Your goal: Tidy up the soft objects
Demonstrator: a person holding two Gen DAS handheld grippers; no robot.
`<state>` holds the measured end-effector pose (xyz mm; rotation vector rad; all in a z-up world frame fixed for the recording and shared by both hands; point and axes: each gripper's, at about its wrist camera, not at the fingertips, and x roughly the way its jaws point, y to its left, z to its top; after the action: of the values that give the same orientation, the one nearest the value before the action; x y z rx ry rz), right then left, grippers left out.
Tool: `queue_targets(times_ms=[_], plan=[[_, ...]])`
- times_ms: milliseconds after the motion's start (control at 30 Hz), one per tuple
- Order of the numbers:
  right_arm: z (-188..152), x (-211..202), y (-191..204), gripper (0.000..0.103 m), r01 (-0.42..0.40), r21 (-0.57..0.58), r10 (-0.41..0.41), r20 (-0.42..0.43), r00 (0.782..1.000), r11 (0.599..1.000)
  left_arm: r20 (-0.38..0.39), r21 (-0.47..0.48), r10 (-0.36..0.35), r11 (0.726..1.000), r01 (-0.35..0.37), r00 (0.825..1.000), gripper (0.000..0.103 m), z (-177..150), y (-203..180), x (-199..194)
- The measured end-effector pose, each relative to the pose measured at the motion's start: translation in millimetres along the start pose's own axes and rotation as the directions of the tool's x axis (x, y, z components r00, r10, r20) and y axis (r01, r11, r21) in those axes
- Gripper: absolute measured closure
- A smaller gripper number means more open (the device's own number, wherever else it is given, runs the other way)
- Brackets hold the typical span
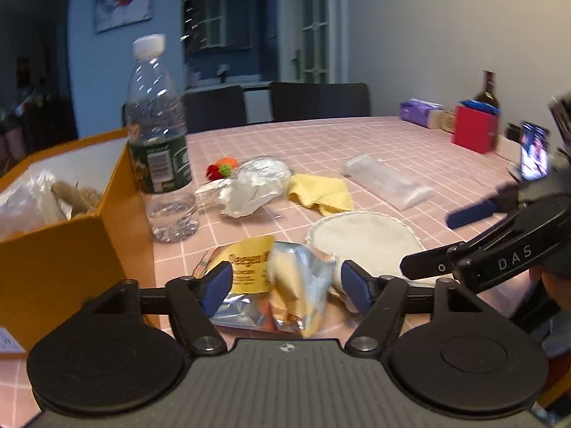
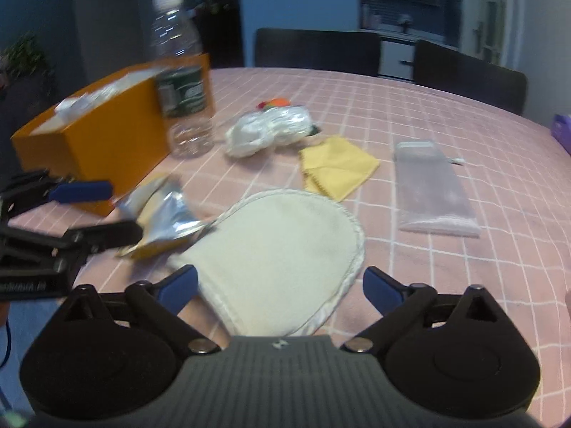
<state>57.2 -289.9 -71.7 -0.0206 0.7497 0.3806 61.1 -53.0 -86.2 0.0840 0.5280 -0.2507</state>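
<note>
A silver and yellow snack packet (image 1: 282,285) lies on the pink checked tablecloth (image 1: 357,142), between the wide-apart fingers of my left gripper (image 1: 285,285); the blue pads do not press on it. The same gripper (image 2: 125,210) shows at the left of the right wrist view, straddling the packet (image 2: 167,210). My right gripper (image 2: 280,285) is open over the near edge of a round white fabric pad (image 2: 285,242), (image 1: 364,242). An orange box (image 1: 71,249) to the left holds a plastic bag and something plush.
A water bottle (image 1: 160,142) stands against the box. Farther back lie a crumpled white bag (image 1: 249,189), a red and orange toy (image 1: 221,169), a yellow cloth (image 1: 321,192) and a clear zip bag (image 1: 389,182). A red box (image 1: 474,128) and phone (image 1: 533,157) stand far right.
</note>
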Motion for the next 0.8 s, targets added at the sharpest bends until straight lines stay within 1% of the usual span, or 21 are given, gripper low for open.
queue_targets(times_ms=[67, 133, 200, 267, 300, 367, 433, 500, 533, 567, 600, 667, 733, 767, 800], plan=[[0.1, 6.9, -7.4, 0.005, -0.009, 0.1, 0.01, -0.008, 1.0, 0.995, -0.012, -0.106, 0.023, 0.994, -0.024, 1.0, 0.016, 2.9, 7.8, 6.6], [-1.2, 13.8, -11.4, 0.004, -0.021, 0.18, 0.025, -0.019, 1.0, 0.983, -0.021, -0.219, 0.032, 0.975, -0.035, 0.999, 0.015, 5.6, 15.3, 10.3], [-3.6, 22.0, -10.4, 0.004, -0.003, 0.212, 0.012, -0.039, 0.999, 0.977, -0.026, -0.316, 0.058, 0.947, -0.063, 0.998, 0.015, 7.0, 19.4, 9.6], [-7.0, 29.2, -7.4, 0.003, 0.015, 0.207, -0.003, -0.058, 0.998, 0.978, -0.025, -0.39, 0.056, 0.919, -0.062, 0.998, 0.015, 5.0, 22.0, 6.3], [-8.1, 30.4, -6.0, 0.003, 0.015, 0.2, -0.006, -0.048, 0.999, 0.98, -0.029, -0.427, 0.056, 0.902, -0.063, 0.998, 0.014, 3.1, 24.3, 4.6], [-8.9, 31.1, -2.2, 0.003, 0.007, 0.182, 0.0, -0.036, 0.999, 0.983, -0.051, -0.505, 0.054, 0.86, -0.072, 0.997, 0.014, -1.9, 28.3, 4.4], [-8.4, 30.9, -0.3, 0.003, 0.004, 0.181, -0.001, -0.021, 1.0, 0.983, -0.053, -0.592, 0.034, 0.804, -0.059, 0.998, 0.014, -8.5, 36.9, 4.2], [-5.3, 29.2, -4.4, 0.004, -0.007, 0.201, 0.006, 0.003, 1.0, 0.98, -0.042, -0.672, 0.027, 0.739, -0.048, 0.999, 0.013, -14.5, 45.9, 4.4], [-3.4, 29.9, -6.9, 0.004, -0.017, 0.214, 0.016, 0.006, 1.0, 0.977, -0.041, -0.704, 0.035, 0.708, -0.054, 0.999, 0.013, -16.6, 50.7, 5.4], [-1.2, 31.3, -9.8, 0.004, -0.025, 0.226, 0.026, -0.002, 1.0, 0.974, -0.051, -0.726, 0.048, 0.684, -0.07, 0.998, 0.013, -17.7, 54.9, 7.4], [0.2, 33.9, -11.3, 0.004, -0.029, 0.236, 0.033, -0.013, 0.999, 0.971, -0.065, -0.74, 0.057, 0.667, -0.086, 0.996, 0.013, -17.8, 58.5, 10.9], [2.2, 37.8, -11.9, 0.004, -0.031, 0.248, 0.038, -0.021, 0.999, 0.968, -0.082, -0.758, 0.061, 0.645, -0.102, 0.995, 0.013, -17.5, 62.6, 19.8], [2.9, 40.3, -9.3, 0.004, -0.028, 0.239, 0.035, -0.026, 0.999, 0.971, -0.087, -0.775, 0.053, 0.624, -0.101, 0.995, 0.012, -17.0, 64.0, 28.2], [3.1, 41.4, -6.9, 0.004, -0.023, 0.227, 0.03, -0.027, 0.999, 0.974, -0.087, -0.773, 0.057, 0.626, -0.104, 0.995, 0.012, -16.3, 62.4, 31.5], [3.2, 42.6, -4.5, 0.003, -0.019, 0.213, 0.026, -0.028, 0.999, 0.977, -0.099, -0.765, 0.067, 0.633, -0.119, 0.993, 0.009, -14.6, 60.5, 35.7]])
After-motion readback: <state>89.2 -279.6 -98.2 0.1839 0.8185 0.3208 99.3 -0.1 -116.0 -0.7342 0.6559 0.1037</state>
